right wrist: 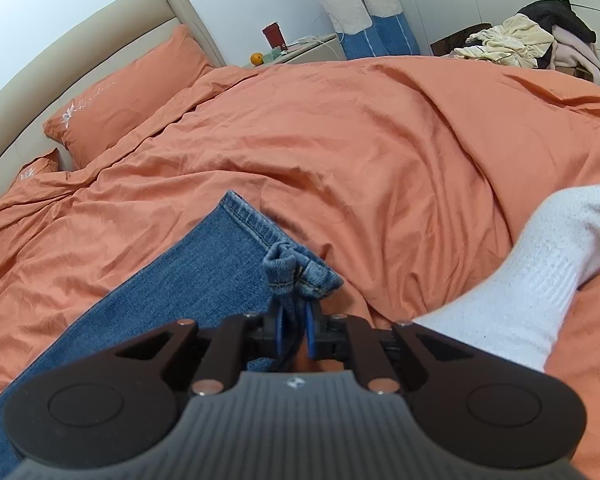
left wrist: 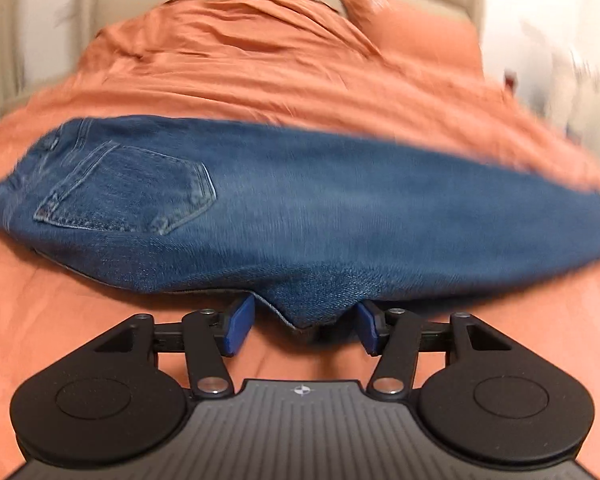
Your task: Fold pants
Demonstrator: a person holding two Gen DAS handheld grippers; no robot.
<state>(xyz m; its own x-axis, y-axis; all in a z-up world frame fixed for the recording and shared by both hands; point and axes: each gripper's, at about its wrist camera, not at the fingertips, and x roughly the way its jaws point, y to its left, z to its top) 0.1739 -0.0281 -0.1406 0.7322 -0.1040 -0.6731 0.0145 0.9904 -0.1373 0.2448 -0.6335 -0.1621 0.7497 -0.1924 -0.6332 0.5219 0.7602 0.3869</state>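
Right wrist view: your right gripper (right wrist: pixel 296 330) is clamped on the jeans (right wrist: pixel 188 280) hem, bunched on the bed (right wrist: pixel 380 140). Your left gripper (left wrist: pixel 306 326) gapes around the crotch point. Heavy, limp denim: pinch seams.

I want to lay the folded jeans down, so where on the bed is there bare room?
Bare duvet lies between the pillow and the jeans, stretching across the bed's middle. It is crowded near the right gripper, where the bunched hem and a socked foot sit.
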